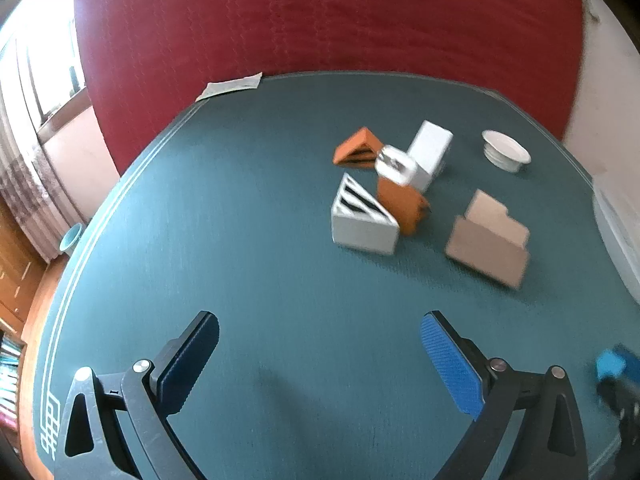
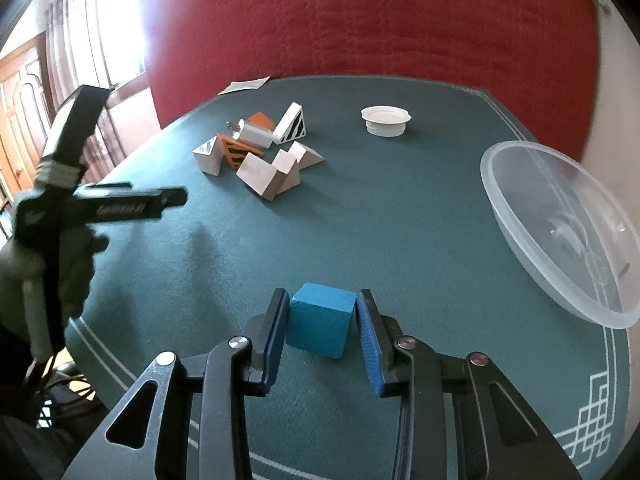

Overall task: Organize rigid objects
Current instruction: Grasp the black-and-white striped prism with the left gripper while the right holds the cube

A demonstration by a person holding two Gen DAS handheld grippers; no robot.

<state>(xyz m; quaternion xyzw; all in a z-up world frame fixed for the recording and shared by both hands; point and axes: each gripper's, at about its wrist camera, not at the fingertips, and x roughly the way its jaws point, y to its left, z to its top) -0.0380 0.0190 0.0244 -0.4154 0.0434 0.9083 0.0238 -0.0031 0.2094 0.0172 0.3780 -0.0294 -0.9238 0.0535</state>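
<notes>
In the right wrist view my right gripper (image 2: pixel 322 312) is shut on a blue cube (image 2: pixel 320 324), with both pads pressed against its sides just above the green table (image 2: pixel 360 208). A clear plastic bowl (image 2: pixel 560 236) sits tilted at the right. A heap of white, orange and beige blocks (image 2: pixel 260 152) lies farther back. My left gripper (image 1: pixel 320 344) stands open over bare cloth, nothing between its fingers. Ahead of it are a white striped wedge (image 1: pixel 362 220), an orange block (image 1: pixel 402 204), a white charger (image 1: pixel 396 166) and a beige stepped block (image 1: pixel 488 240). The blue cube (image 1: pixel 610 362) shows at the far right edge.
A small white dish (image 2: pixel 386 120) stands at the back of the table, also seen as a white dish (image 1: pixel 506 150). A paper slip (image 1: pixel 230 86) lies on the far edge. A red padded wall (image 1: pixel 320 12) rises behind. The left-hand tool (image 2: pixel 68 184) fills the left side.
</notes>
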